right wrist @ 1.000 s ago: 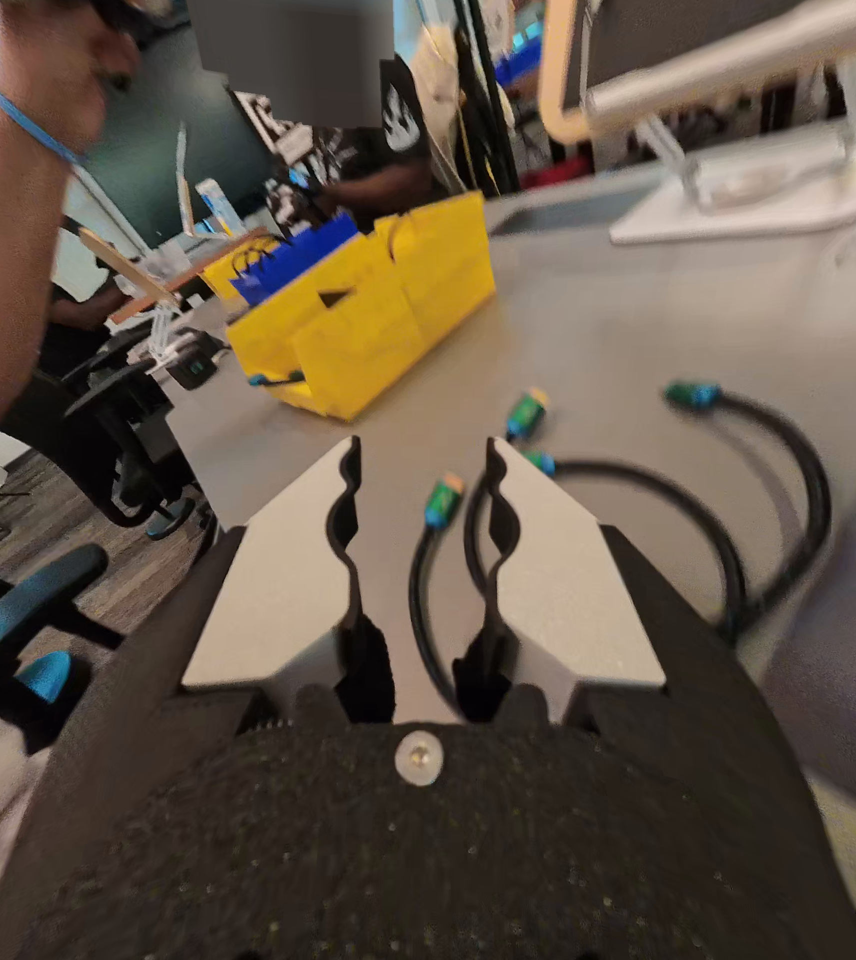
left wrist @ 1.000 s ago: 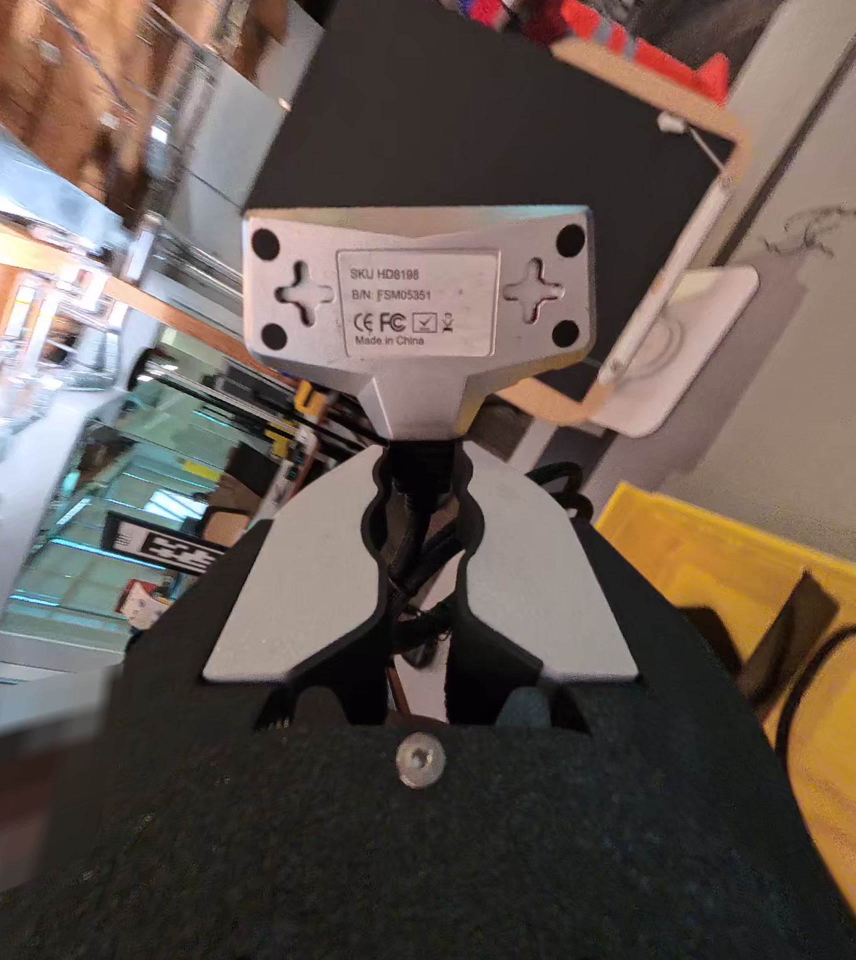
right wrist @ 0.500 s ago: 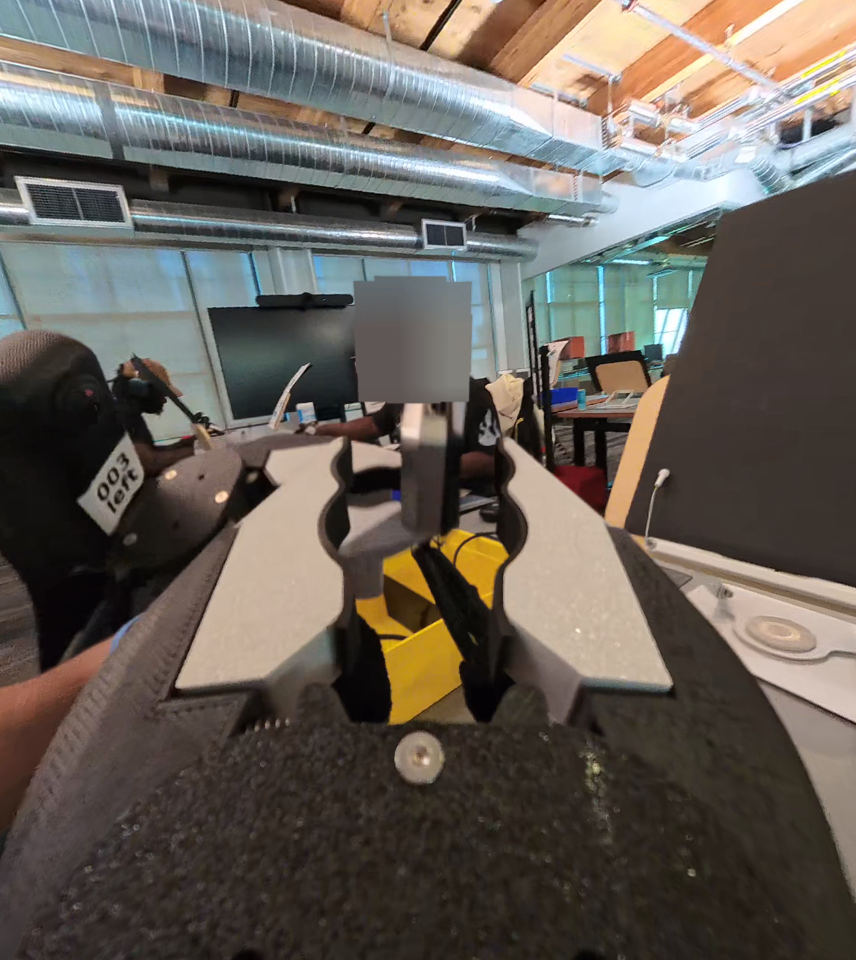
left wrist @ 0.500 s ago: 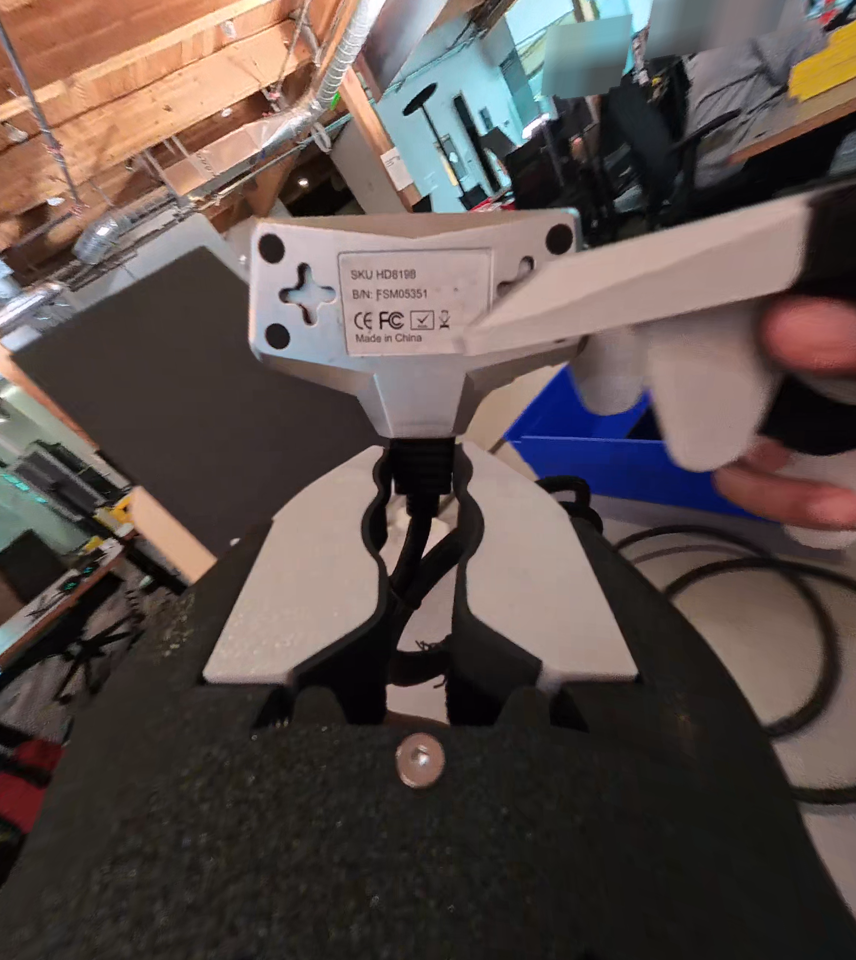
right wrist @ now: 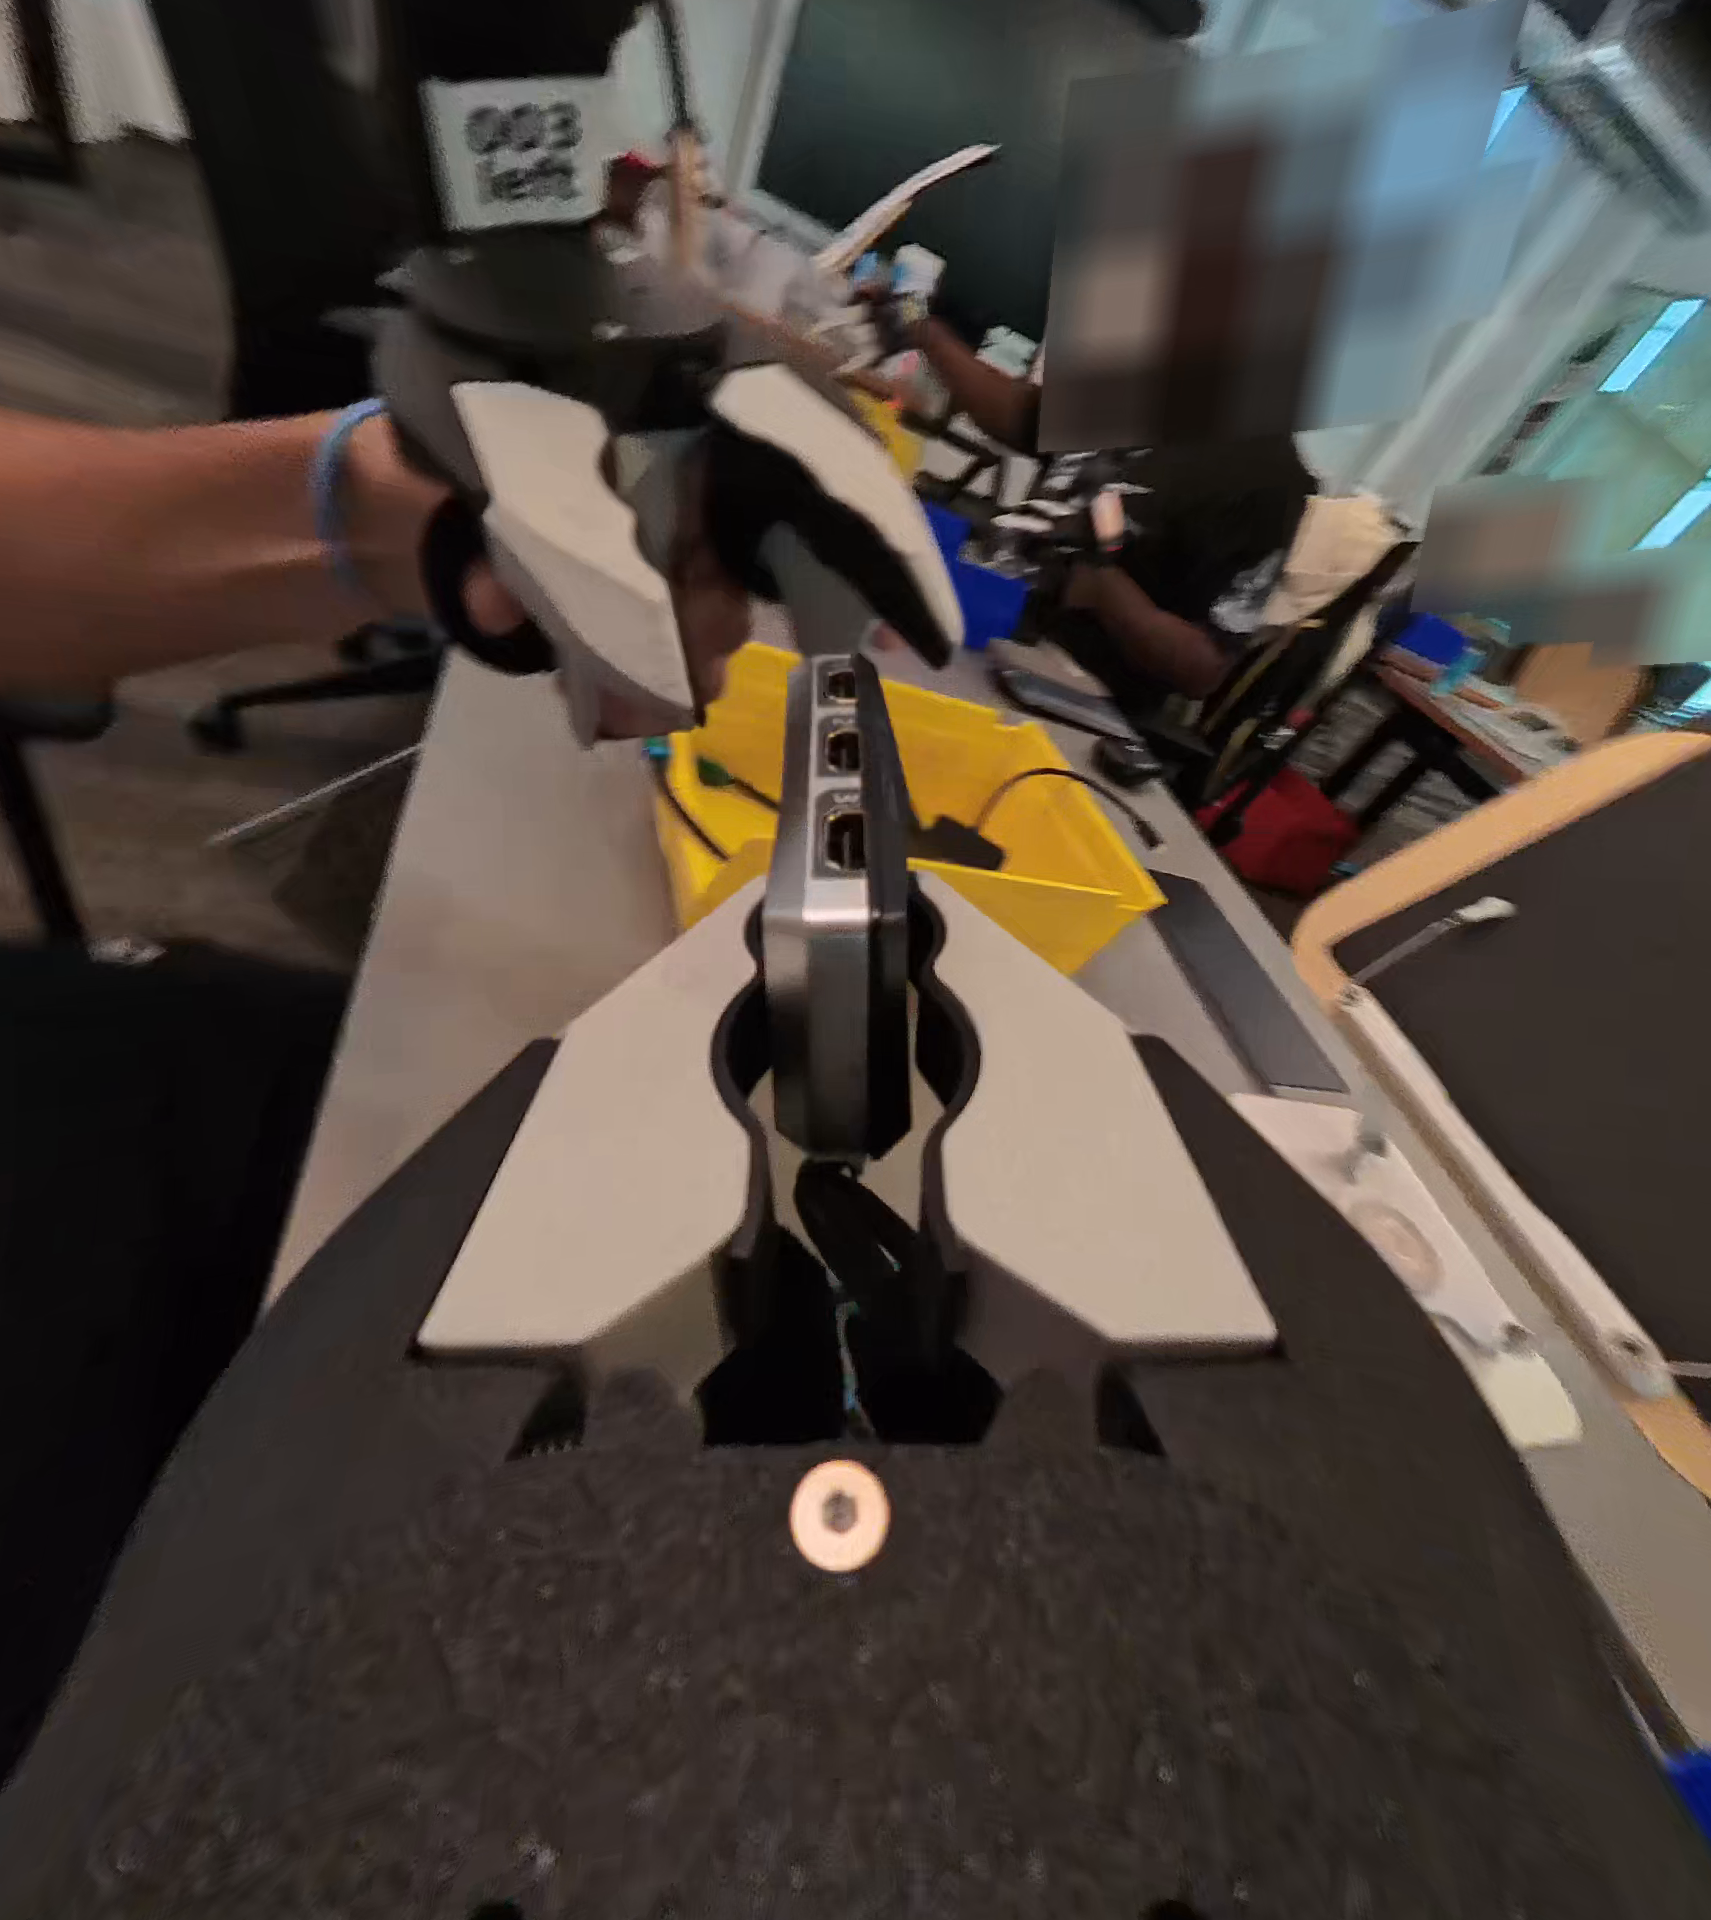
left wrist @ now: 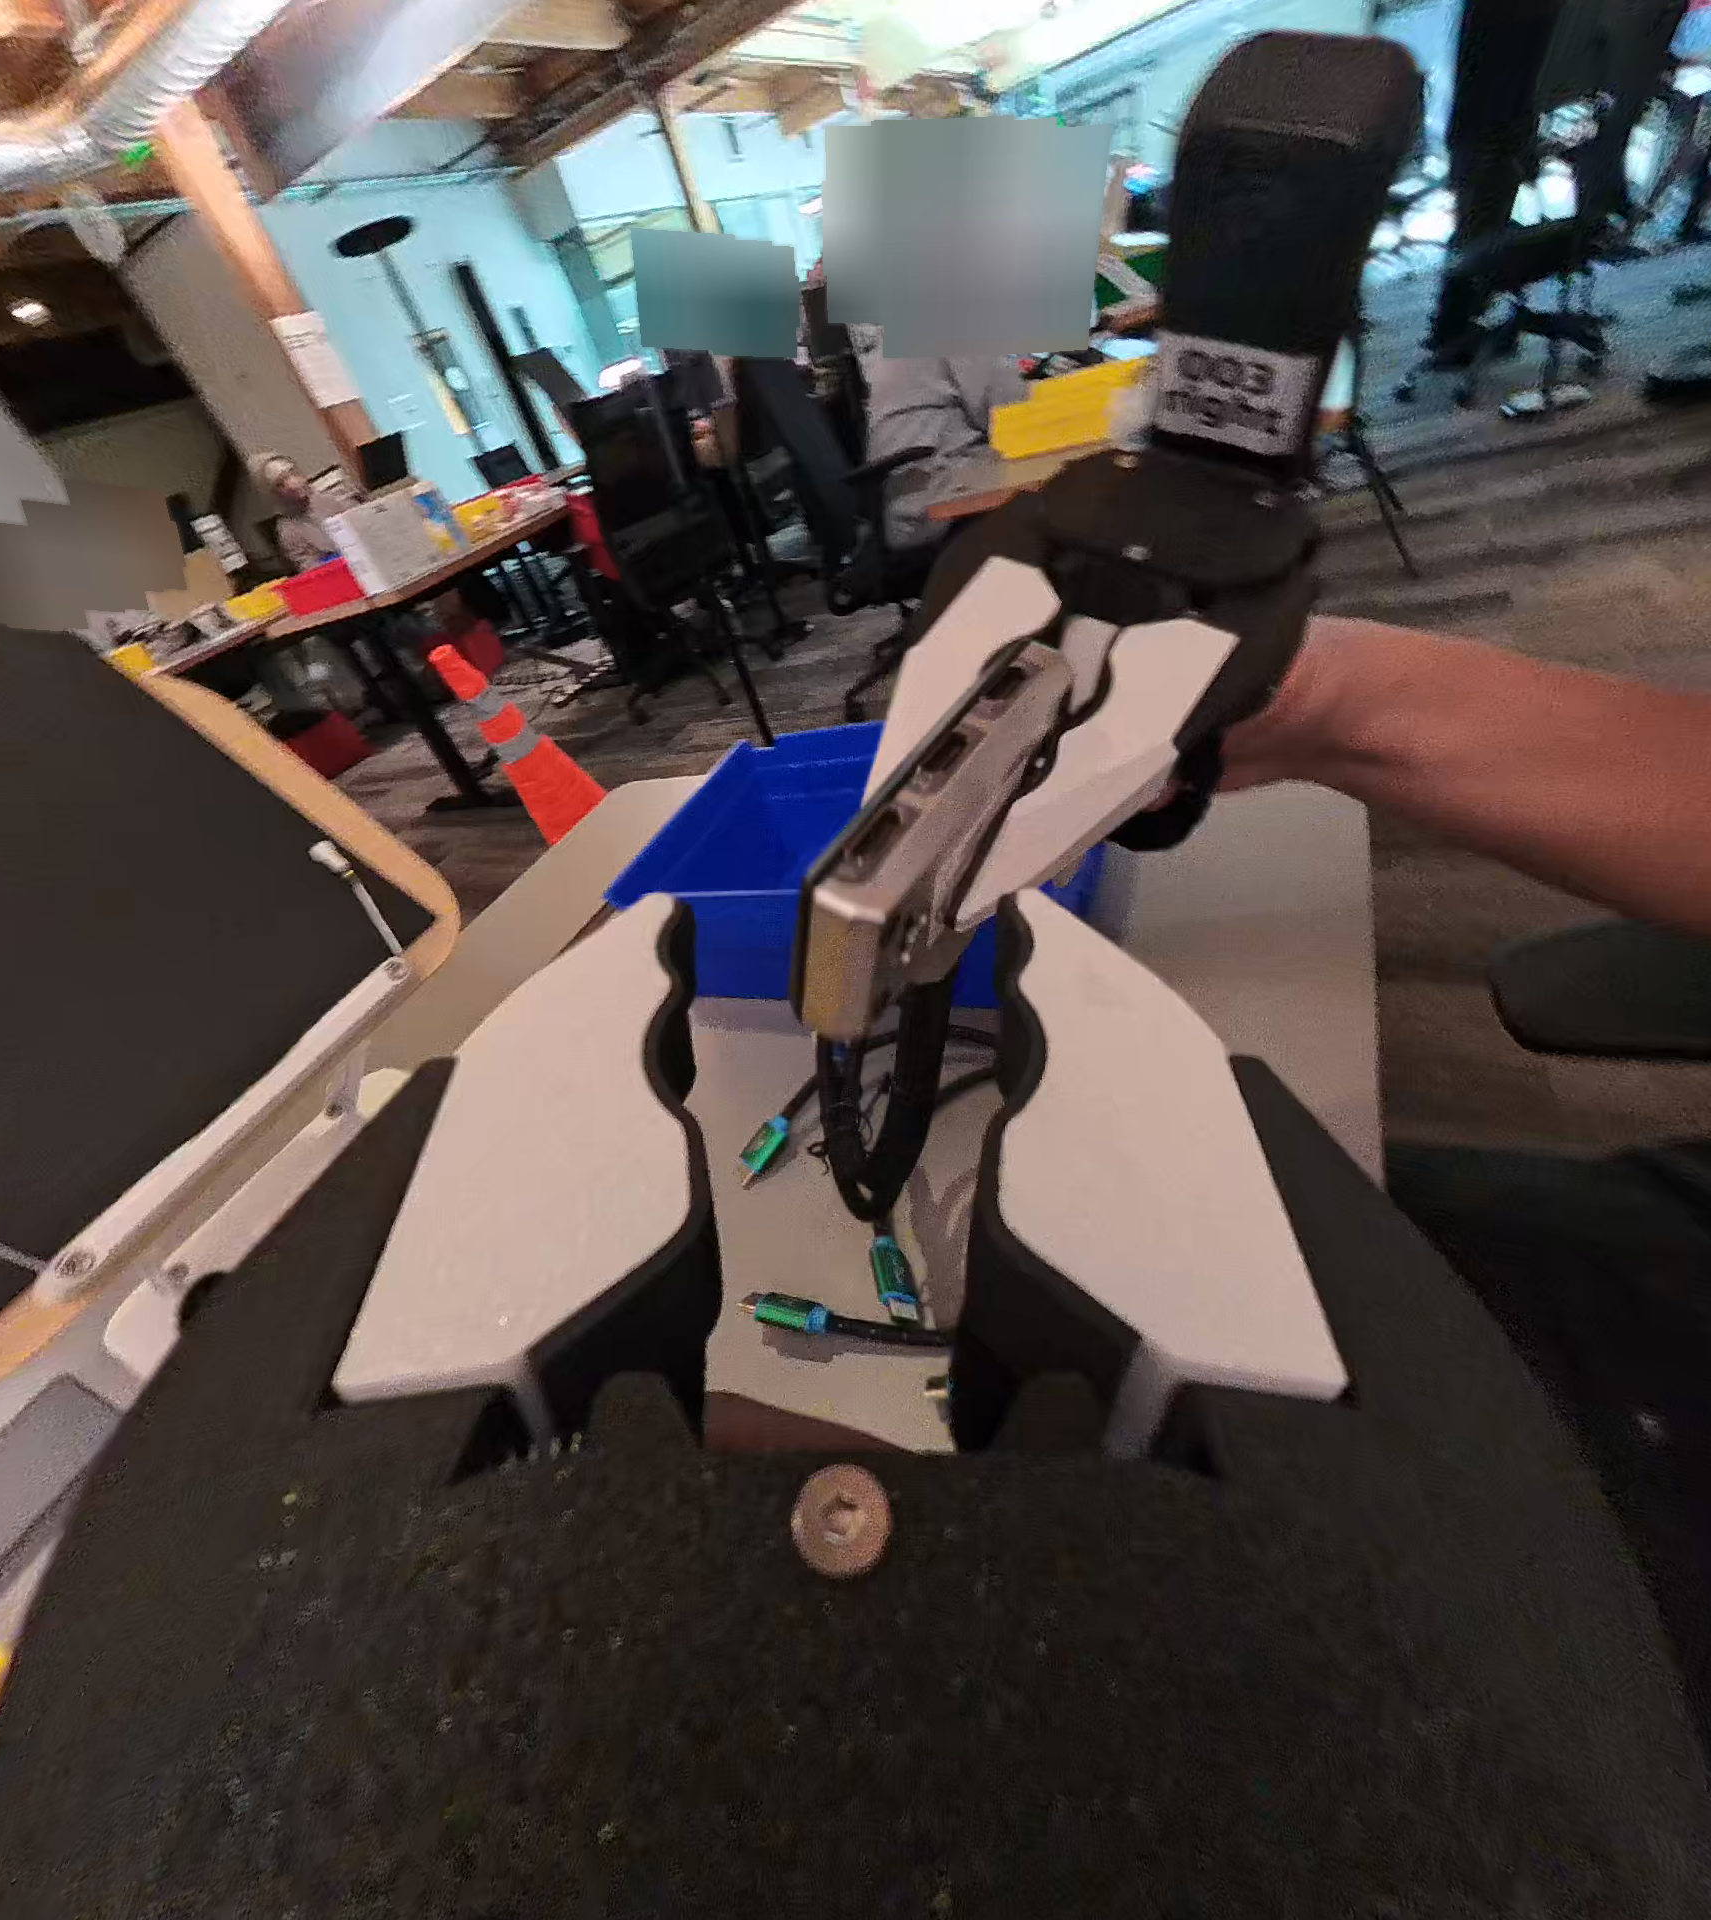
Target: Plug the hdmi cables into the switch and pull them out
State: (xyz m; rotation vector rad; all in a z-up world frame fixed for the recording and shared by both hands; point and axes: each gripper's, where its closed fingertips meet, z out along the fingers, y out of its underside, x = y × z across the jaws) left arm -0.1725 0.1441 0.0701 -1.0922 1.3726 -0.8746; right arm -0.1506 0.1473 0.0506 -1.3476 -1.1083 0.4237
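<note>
We are gripping the switch (right wrist: 835, 935) edge-on in the right claw (right wrist: 840, 997), above the tabletop (left wrist: 1246, 914); our left claw (left wrist: 846, 1029) is hanging open, empty. The metal body looks rigid, slick; loose cables (left wrist: 830, 1325) look stiff, so pinch their green plugs.

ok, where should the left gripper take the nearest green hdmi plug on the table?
Probably the green plug by its shell, coming from above, fingers across its width: it lies flat, tip pointing left, cable trailing right, so the tip stays free for the switch.
</note>
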